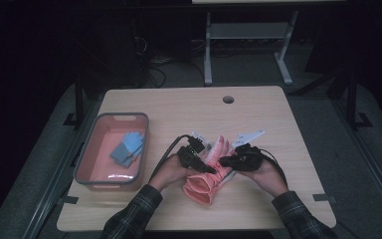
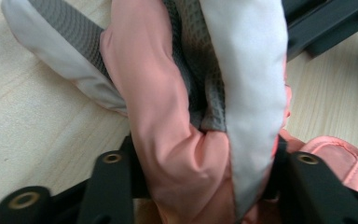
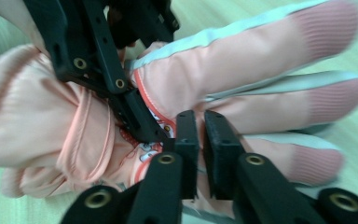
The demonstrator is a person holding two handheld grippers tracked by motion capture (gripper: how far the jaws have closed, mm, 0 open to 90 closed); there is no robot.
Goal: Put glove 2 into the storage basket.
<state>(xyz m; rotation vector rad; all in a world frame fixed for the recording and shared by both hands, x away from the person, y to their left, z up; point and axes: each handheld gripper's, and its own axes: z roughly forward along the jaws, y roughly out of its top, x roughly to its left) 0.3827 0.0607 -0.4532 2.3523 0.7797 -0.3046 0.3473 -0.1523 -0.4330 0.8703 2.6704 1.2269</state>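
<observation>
A salmon-pink glove (image 1: 205, 183) with grey-white trim lies mid-table, its fingers pointing away from me. My left gripper (image 1: 206, 168) comes in from the left and is shut on the pink glove (image 2: 168, 116); the fabric is bunched thick between its jaws, which stand well apart. My right gripper (image 1: 227, 161) reaches in from the right, close to the left one. Its jaws (image 3: 203, 135) stand almost together at the base of the fingers of the glove (image 3: 242, 60), pinching a thin fold there. The left gripper's black jaw crosses the cuff side just beside them.
A grey-rimmed pink bin (image 1: 87, 154) sits at the table's left with a blue glove (image 1: 128, 147) inside. A cable hole (image 1: 228, 99) lies near the far edge of the wooden table (image 1: 179, 109). A desk frame stands beyond.
</observation>
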